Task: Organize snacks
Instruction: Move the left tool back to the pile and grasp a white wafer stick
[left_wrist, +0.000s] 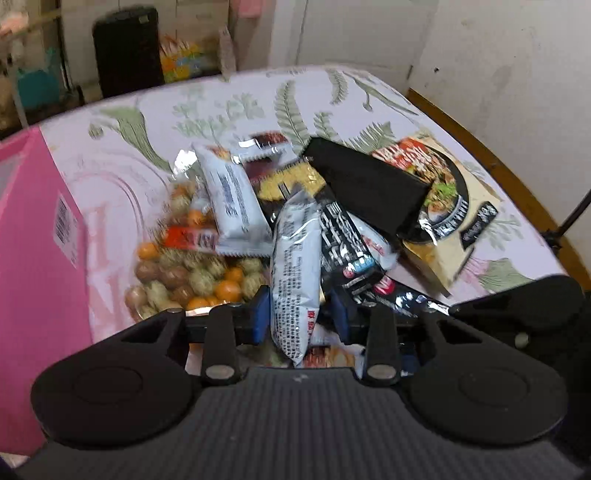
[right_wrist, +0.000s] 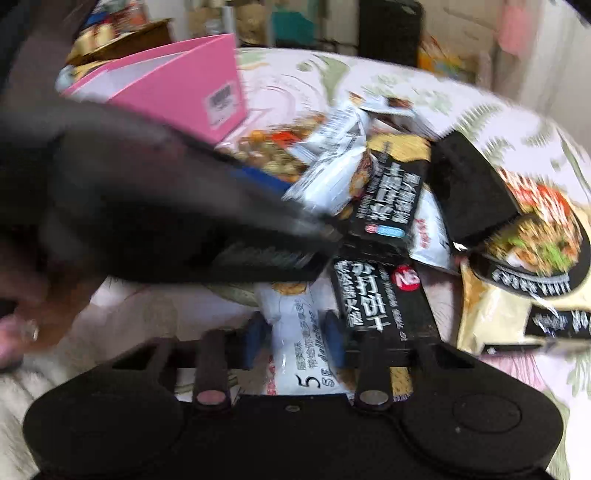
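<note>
**Both grippers pinching packets at the near edge of the pile**

Nearest me, my left gripper (left_wrist: 300, 314) has its blue pads pressed against a white snack packet (left_wrist: 293, 266), which stands tilted up out of the heap, so I judge it can lift clear without dragging its neighbours; my right gripper (right_wrist: 297, 338) pinches another white packet (right_wrist: 295, 332) lying at the near edge, just left of a black cracker pack (right_wrist: 384, 306). I take the loose top packets first because the pile overlaps. Beyond lie the clear bag of coated nuts (left_wrist: 192, 269) on the left, a black wedge-shaped box (left_wrist: 369, 184) in the middle and a noodle pack (left_wrist: 447, 206) on the right; the pink box (left_wrist: 40, 266) stands open at far left, likely the bin for sorting; all rest on the fern-print tablecloth (left_wrist: 221, 107).
</note>
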